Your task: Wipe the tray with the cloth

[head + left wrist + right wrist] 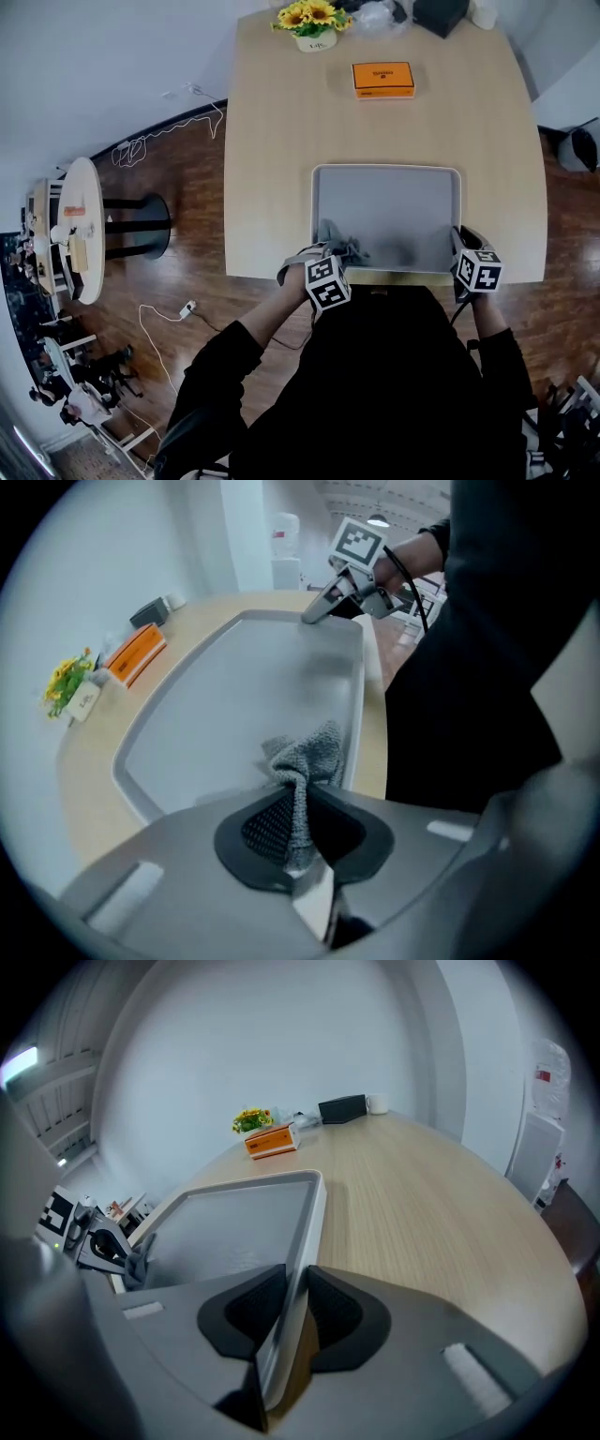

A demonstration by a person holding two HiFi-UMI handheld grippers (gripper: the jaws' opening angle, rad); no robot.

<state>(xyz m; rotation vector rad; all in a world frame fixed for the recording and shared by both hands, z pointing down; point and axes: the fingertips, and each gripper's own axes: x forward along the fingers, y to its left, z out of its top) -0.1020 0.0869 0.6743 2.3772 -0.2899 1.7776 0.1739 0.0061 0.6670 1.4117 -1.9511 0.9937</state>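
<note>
Pale wooden bench [281, 141] carries the tray [394, 202] at its near edge. My left fingers [262, 829] clench the cloth [305, 761] at the tray's 7 o'clock corner; my right fingers [246, 1314] clamp its rim at 5 o'clock. I should press the cloth flat and sweep toward 12.

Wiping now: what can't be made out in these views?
- Head view: print on the orange box, too small to read.
- Head view: black item, cut off by the picture's top edge.
- Left gripper view: the gripped end of the cloth, buried inside the shut left gripper.
</note>
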